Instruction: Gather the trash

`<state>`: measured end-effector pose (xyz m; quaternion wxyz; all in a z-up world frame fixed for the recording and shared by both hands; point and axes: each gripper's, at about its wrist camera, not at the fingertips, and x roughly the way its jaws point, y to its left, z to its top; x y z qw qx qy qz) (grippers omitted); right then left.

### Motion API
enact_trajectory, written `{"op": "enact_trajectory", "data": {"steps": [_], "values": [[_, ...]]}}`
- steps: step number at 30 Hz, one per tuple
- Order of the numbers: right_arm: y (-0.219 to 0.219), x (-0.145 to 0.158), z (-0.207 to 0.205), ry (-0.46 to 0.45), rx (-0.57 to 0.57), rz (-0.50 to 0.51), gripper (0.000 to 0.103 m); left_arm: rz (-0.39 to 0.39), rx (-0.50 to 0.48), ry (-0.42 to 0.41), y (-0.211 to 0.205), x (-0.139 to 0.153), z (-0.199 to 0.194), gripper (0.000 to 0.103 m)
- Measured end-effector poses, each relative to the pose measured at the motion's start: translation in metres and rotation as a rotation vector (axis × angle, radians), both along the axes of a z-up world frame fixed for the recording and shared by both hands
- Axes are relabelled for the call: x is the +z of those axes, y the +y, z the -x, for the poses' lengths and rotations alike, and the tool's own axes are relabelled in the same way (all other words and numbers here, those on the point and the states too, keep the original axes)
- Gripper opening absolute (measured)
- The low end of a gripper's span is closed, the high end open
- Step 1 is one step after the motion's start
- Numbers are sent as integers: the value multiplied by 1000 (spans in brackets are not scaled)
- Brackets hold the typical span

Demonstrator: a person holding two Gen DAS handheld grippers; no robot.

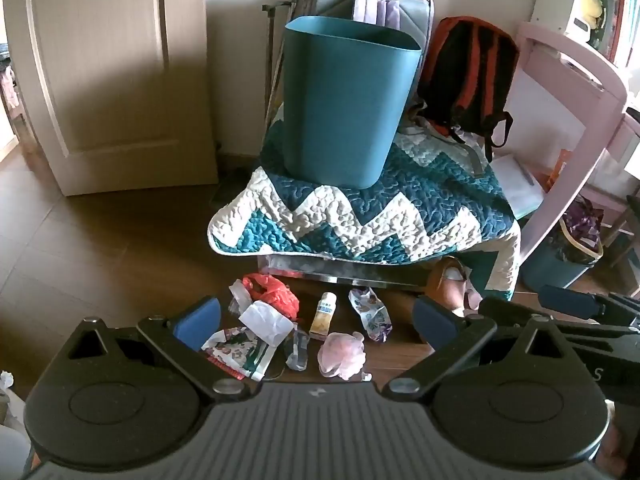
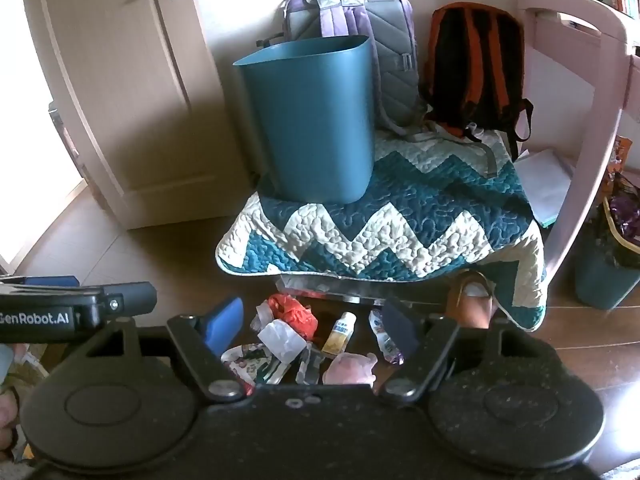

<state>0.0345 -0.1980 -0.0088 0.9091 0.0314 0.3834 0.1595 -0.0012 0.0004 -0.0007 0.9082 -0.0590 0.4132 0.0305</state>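
Both the left gripper [image 1: 316, 320] and right gripper [image 2: 310, 320] are held spread, empty. Trash [image 1: 276, 328] is scattered on the floor [image 1: 100, 248] below the quilt's front edge; the bin [image 1: 344, 100] is set on the quilt [image 1: 400, 200].

Quilt [image 1: 400, 208], teal-and-white zigzag, draped over a low seat. Purple-grey backpack [image 2: 384, 40] and orange-black backpack [image 2: 476, 68], upright behind it against the wall. Cream door [image 2: 120, 80], left. Pink furniture frame [image 1: 576, 92], right.

My left gripper [image 1: 316, 318] open, empty, above floor trash pile [image 1: 304, 334]; teal bin [image 1: 344, 104] on quilt [image 1: 400, 208].
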Motion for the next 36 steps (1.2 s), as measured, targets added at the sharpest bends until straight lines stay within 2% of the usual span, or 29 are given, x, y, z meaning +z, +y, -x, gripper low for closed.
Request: {"op": "enact_trajectory", "data": {"steps": [36], "values": [[1,-3,-5,22,14,-10,77,-4,8,1,5,-1,-1,103]]}}
